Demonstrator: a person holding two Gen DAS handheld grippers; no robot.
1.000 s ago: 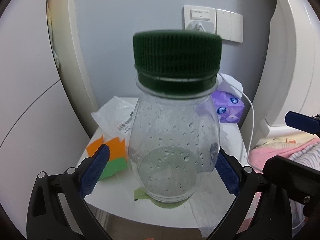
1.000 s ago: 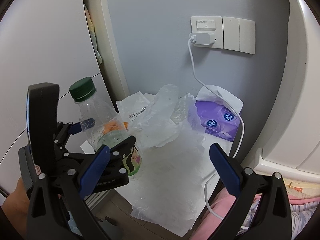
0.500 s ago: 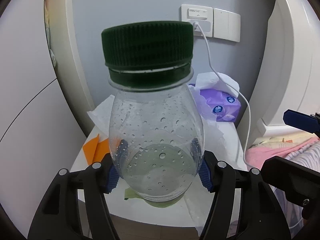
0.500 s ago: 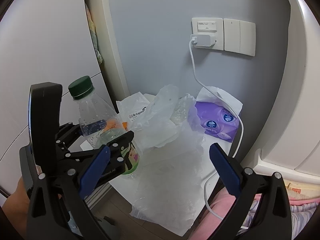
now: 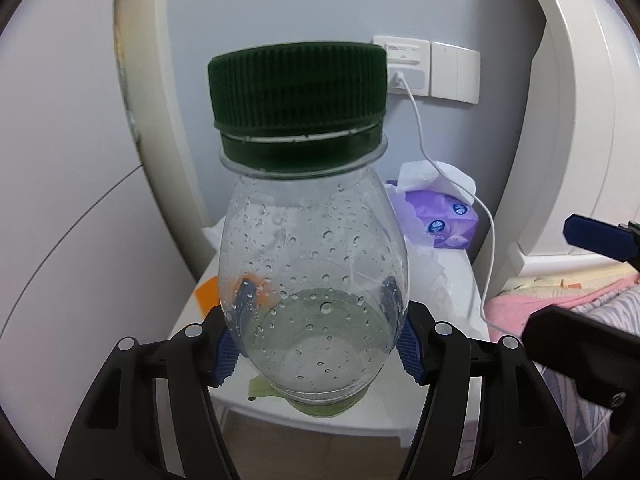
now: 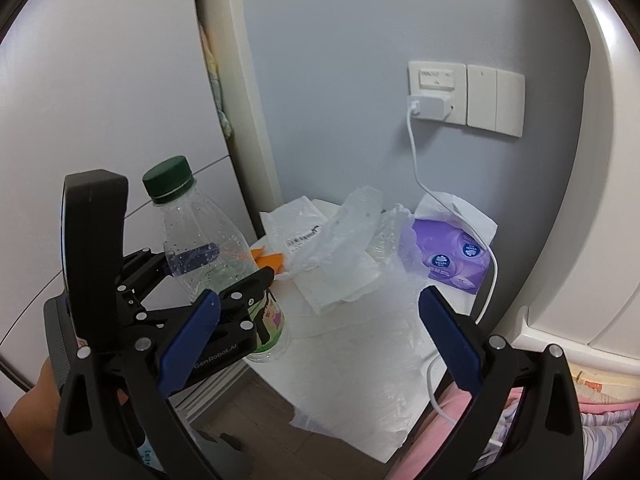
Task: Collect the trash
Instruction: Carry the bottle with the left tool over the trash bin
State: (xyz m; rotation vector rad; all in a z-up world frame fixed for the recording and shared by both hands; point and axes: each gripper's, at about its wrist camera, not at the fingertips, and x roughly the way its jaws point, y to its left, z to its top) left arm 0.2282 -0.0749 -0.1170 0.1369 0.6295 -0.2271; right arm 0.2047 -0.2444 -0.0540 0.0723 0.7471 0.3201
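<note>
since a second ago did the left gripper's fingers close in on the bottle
Yes. The left gripper was open with pads clear of the bottle; now both press its sides, before the same wall socket.

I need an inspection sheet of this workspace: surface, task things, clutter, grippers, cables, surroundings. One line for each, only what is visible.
Surface: small white table, mostly covered.
Job's things: clear bottle with green cap, droplets inside; clear plastic bags; orange paper.
Clutter: purple tissue pack.
Grippers: left gripper shut on the bottle's lower body; right gripper open, holding nothing.
Cables: white cable from the wall charger down past the tissue pack.
Surroundings: grey wall, pink bedding on the right.
</note>
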